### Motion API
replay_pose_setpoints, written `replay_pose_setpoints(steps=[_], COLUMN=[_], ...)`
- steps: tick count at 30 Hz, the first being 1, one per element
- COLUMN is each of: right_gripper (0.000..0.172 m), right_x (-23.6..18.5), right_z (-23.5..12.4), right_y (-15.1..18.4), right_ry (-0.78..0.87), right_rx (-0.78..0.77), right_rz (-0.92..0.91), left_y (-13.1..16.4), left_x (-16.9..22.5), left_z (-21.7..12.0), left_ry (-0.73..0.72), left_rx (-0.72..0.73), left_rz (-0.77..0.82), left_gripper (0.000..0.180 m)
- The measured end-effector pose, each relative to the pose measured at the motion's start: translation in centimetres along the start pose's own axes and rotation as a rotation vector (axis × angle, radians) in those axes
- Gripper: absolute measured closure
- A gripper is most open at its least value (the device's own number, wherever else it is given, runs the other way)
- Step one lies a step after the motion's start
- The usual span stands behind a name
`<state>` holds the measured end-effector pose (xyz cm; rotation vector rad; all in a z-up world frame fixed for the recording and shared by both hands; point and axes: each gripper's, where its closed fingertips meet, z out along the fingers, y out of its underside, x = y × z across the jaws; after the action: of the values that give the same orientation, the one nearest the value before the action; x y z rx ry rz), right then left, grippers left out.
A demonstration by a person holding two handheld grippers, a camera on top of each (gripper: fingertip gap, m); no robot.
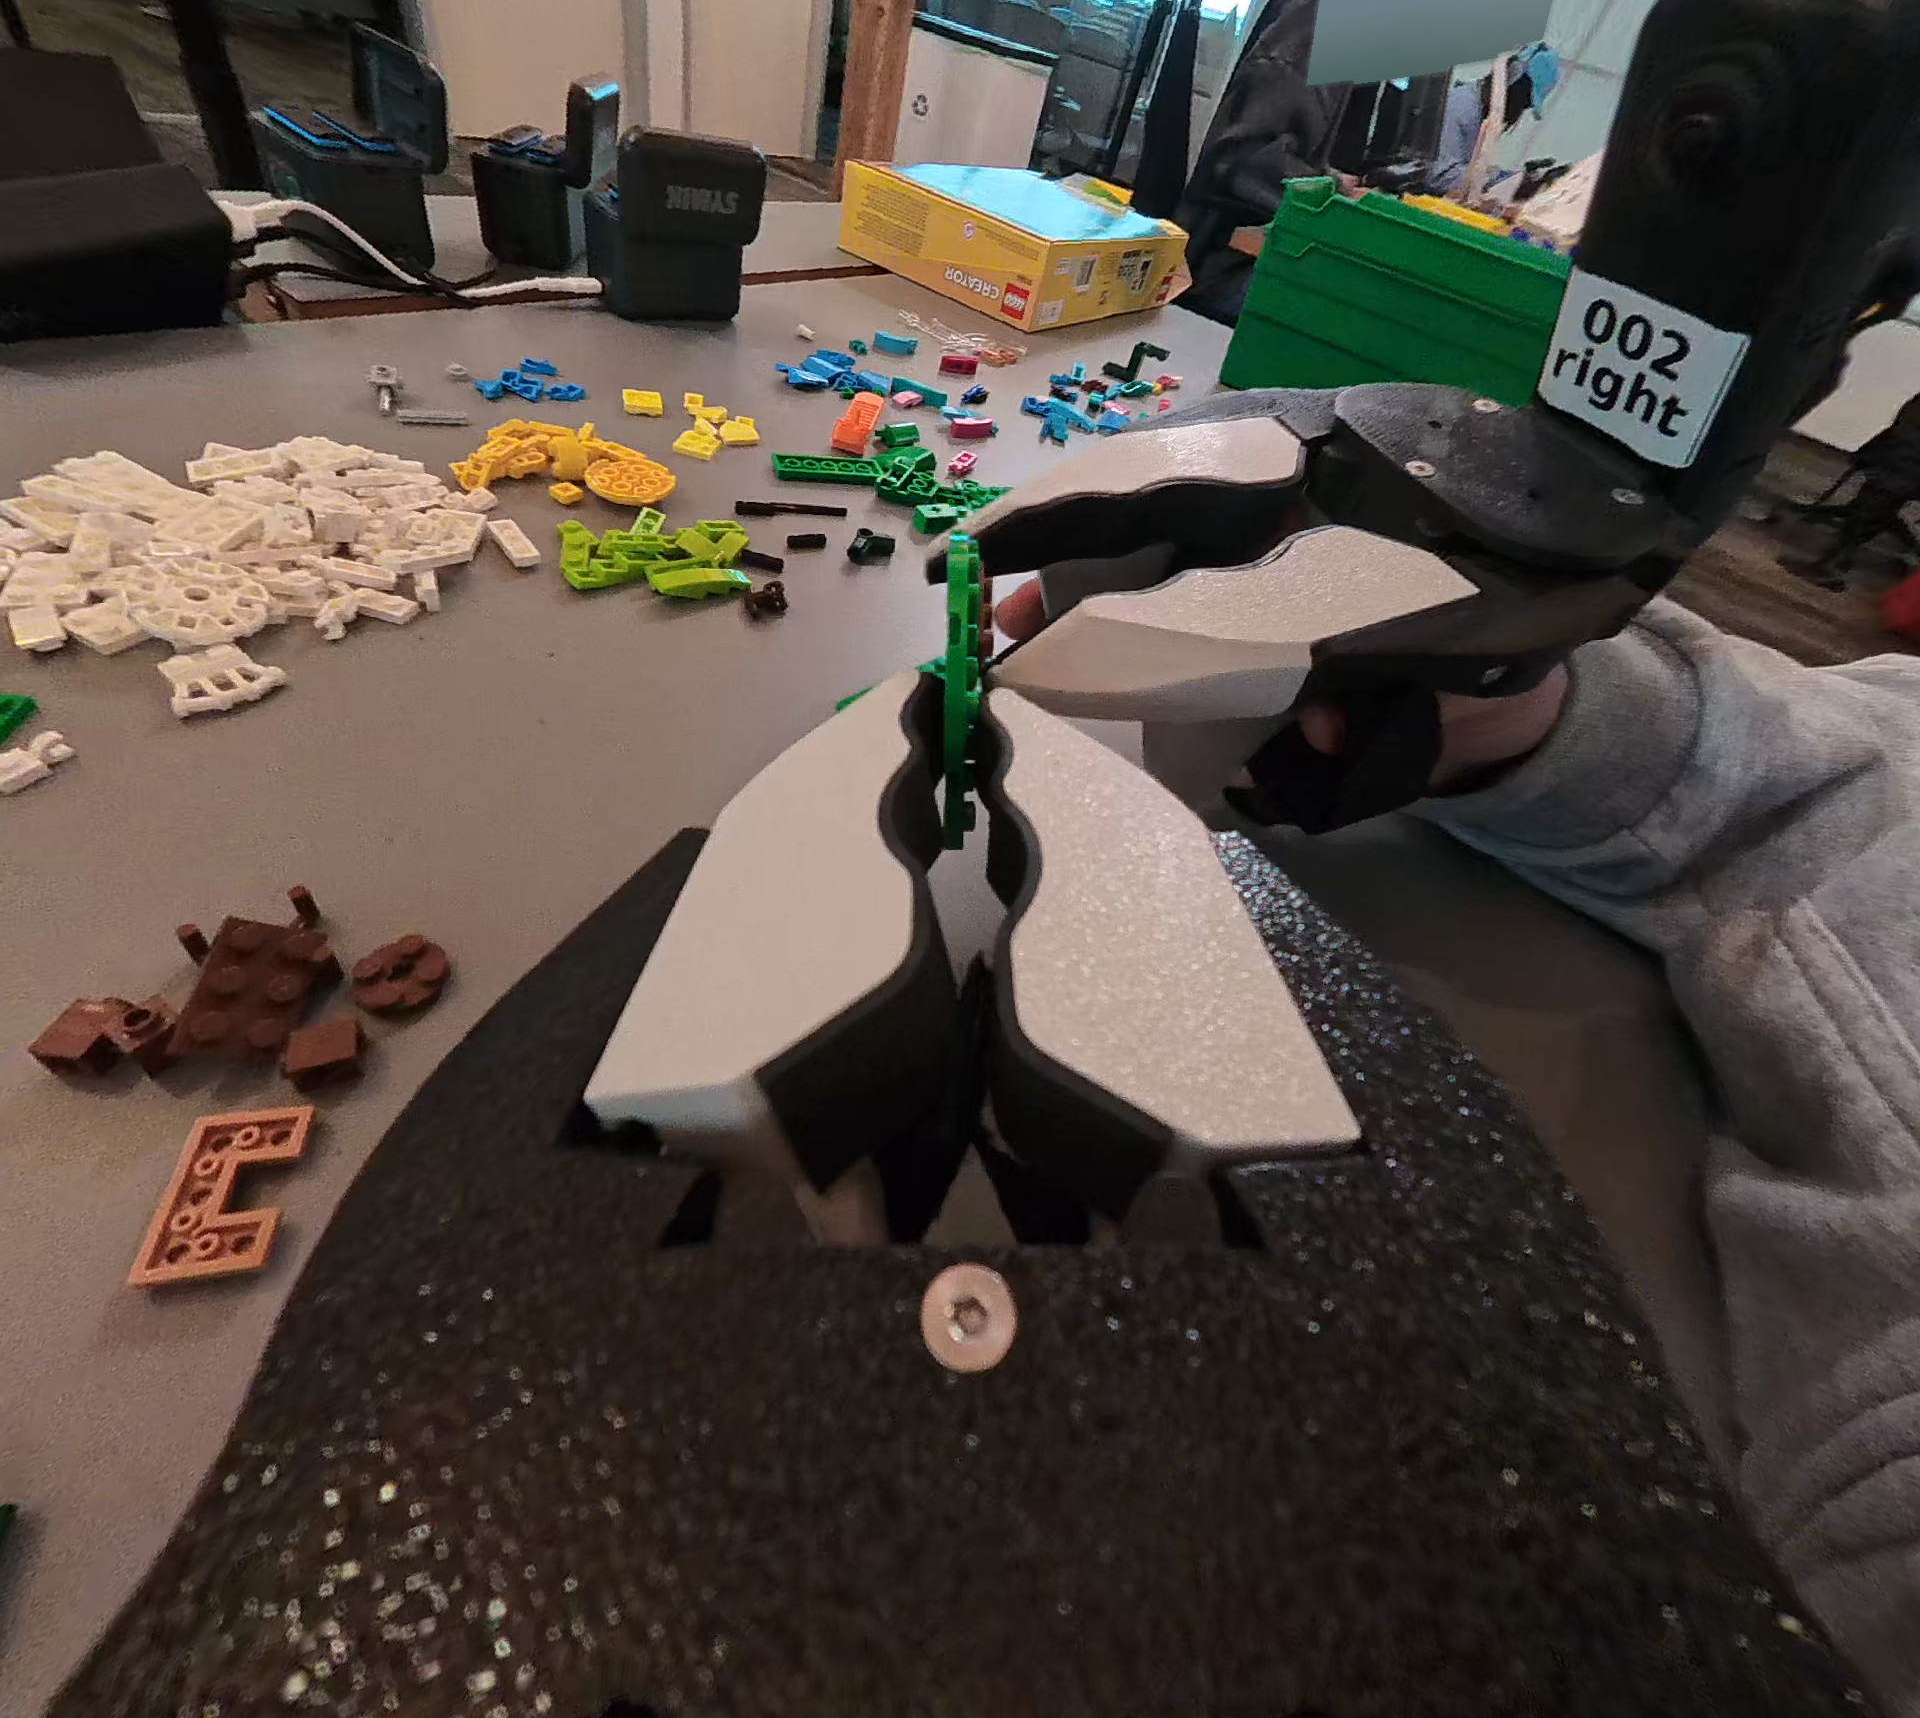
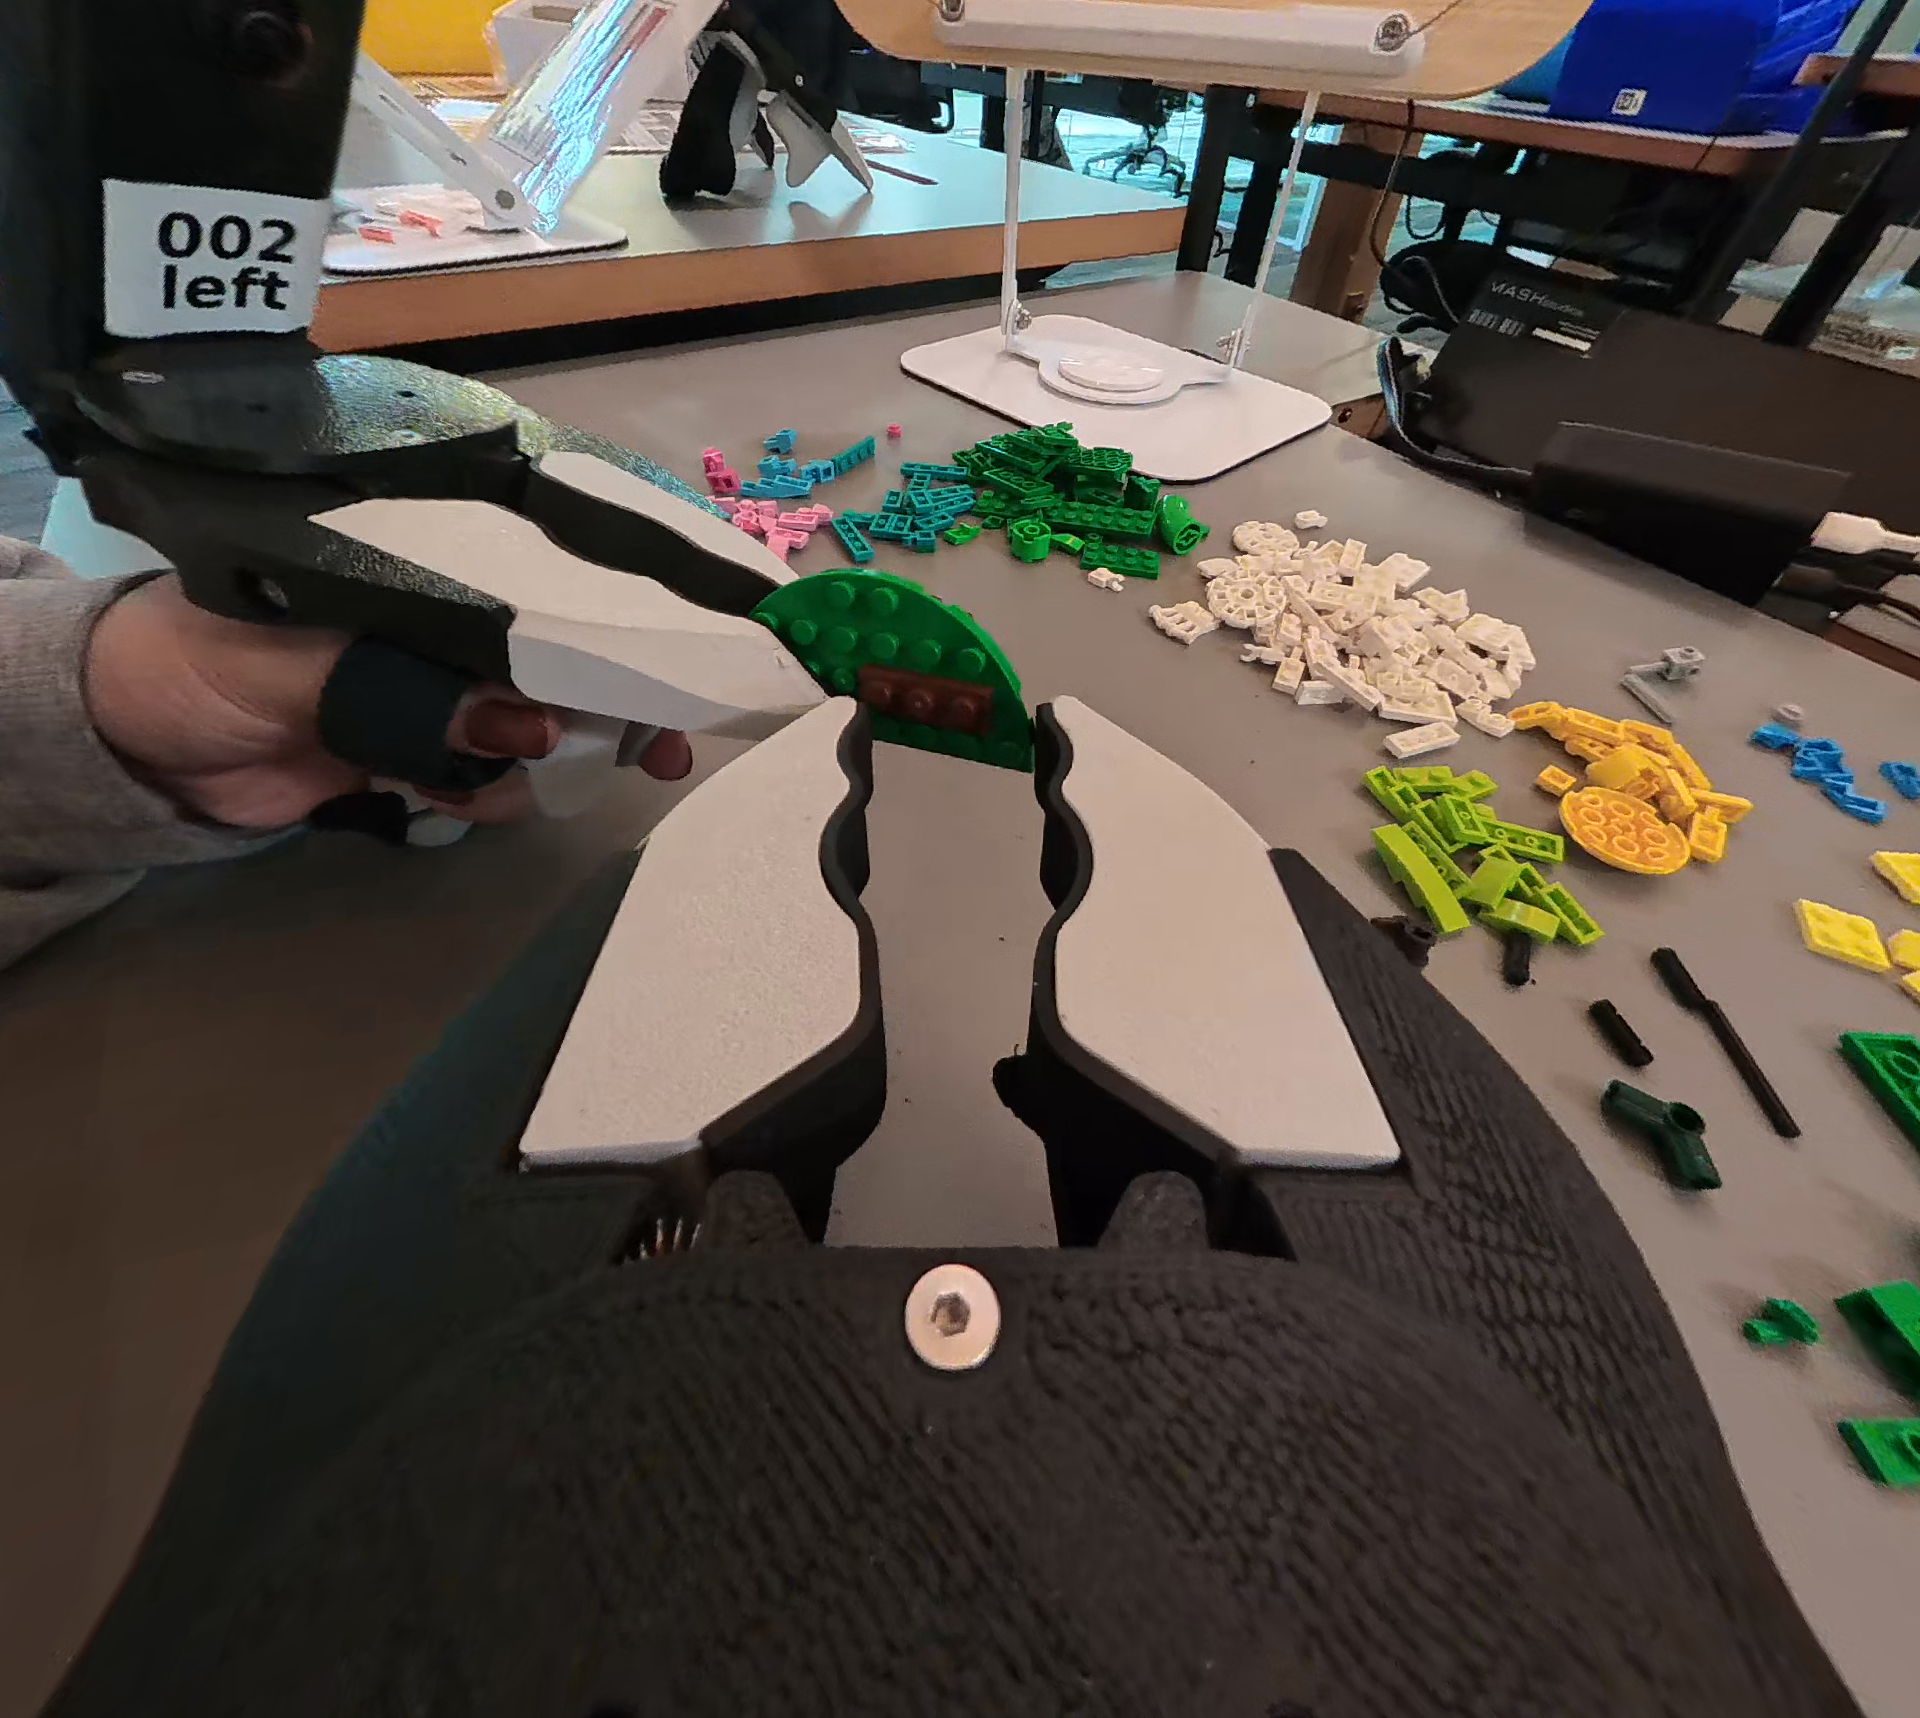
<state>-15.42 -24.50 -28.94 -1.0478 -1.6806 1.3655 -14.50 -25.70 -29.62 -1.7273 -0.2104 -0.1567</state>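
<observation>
Left wrist view: we see the left hand-held gripper pinching the green plate edge-on above the desk. Right wrist view: the right hand-held gripper is spread, straddling the brown strip on the plate's face. We judge the left grip must stay firm.

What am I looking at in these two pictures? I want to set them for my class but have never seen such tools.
A person holds a two-fingered gripping tool in each hand; a camera on each looks along its fingers, giving one picture per tool. The left gripper pinches a green half-round studded plate on edge; a small brown plate is stuck on it. The right gripper stands open, its tips beside the plate's lower edge. On the grey table lie toy bricks sorted by colour: white, yellow, lime, brown.
</observation>
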Motion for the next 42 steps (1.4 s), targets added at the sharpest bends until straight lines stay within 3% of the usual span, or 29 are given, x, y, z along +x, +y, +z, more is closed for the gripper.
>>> replay_pose_setpoints(steps=[10, 17, 32, 42], right_gripper=[0.144, 0.136, 0.145, 0.147], right_x=[0.5, 0.4, 0.1, -0.2], right_z=[0.0, -0.2, -0.7, -1.7], right_y=[0.6, 0.0, 0.4, 1.3], right_ry=[0.066, -0.049, -0.063, -0.188], right_rx=[-0.026, 0.021, -0.034, -0.106], right_rz=[-0.135, 0.097, -0.034, -0.122], left_y=[0.7, 0.4, 0.6, 1.5], left_x=[-0.3, 0.3, 0.7, 1.5], left_z=[0.6, 0.8, 0.8, 1.1], left_ry=[-0.077, -0.044, 0.001, 0.027], left_rx=[-0.056, -0.032, -0.041, -0.118], left_rz=[0.024, 0.024, 0.011, 0.108], left_gripper=[0.177, 0.177, 0.177, 0.177])
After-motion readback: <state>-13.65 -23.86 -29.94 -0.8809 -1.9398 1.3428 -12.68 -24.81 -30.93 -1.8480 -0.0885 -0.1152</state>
